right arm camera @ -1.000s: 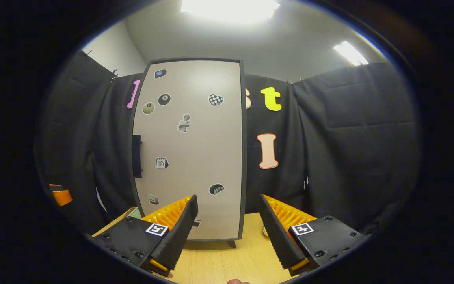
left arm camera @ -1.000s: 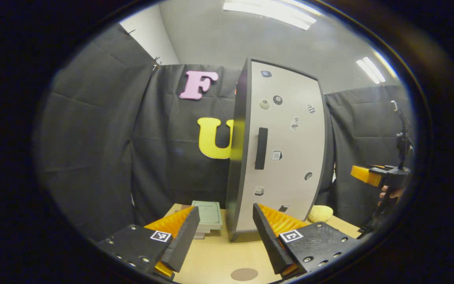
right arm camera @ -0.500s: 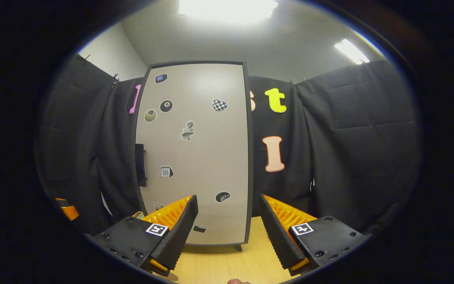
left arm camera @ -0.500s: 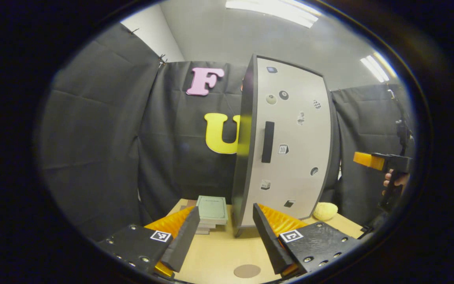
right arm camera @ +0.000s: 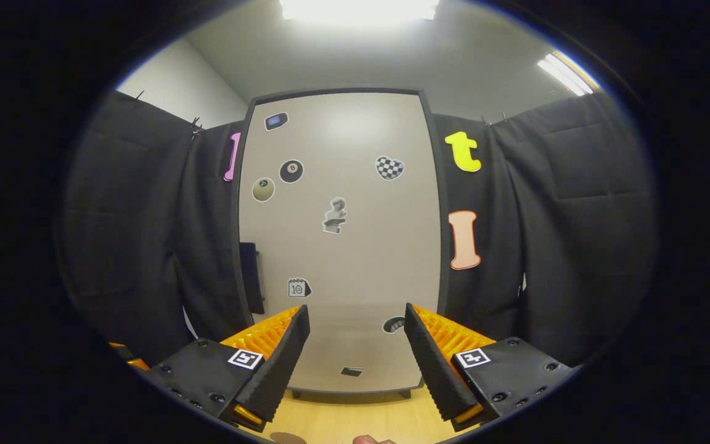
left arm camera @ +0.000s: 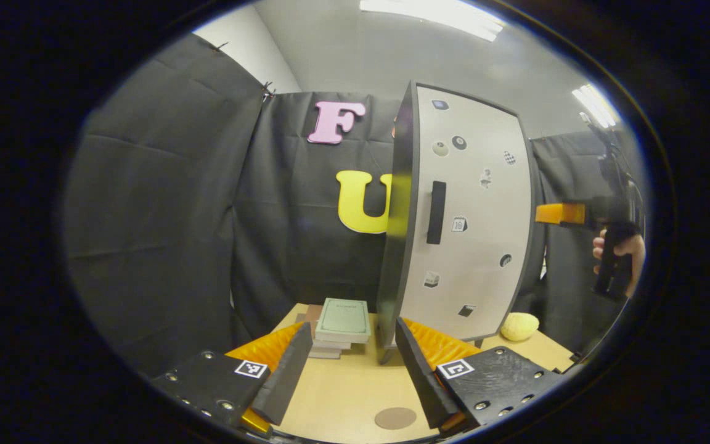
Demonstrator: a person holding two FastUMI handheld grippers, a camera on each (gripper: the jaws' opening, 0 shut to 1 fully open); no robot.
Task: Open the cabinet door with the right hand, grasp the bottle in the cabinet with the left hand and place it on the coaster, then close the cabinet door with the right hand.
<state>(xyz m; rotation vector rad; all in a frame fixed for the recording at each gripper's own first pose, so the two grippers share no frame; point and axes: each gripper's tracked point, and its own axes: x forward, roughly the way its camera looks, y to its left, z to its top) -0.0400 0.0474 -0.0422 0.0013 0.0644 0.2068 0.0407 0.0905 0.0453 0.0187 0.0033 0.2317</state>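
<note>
Two grippers, jaws wide, empty. Tall grey cabinet (right arm camera: 336,246), flat matte stickered door with black bar handle (left arm camera: 435,213), stands shut beyond right gripper (right arm camera: 355,345); round brown coaster (left arm camera: 395,417) between left gripper (left arm camera: 352,361) jaws on wooden bench (left arm camera: 342,388).

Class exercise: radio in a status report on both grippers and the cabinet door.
Both grippers open, holding nothing: left gripper, right gripper. Cabinet door shut, handle untouched. Nothing between right gripper and door.

The cabinet (left arm camera: 463,222) was set far on the table (left arm camera: 342,394), books (left arm camera: 342,320) stacked left of it, the coaster (left arm camera: 395,417) laid near, before it.
</note>
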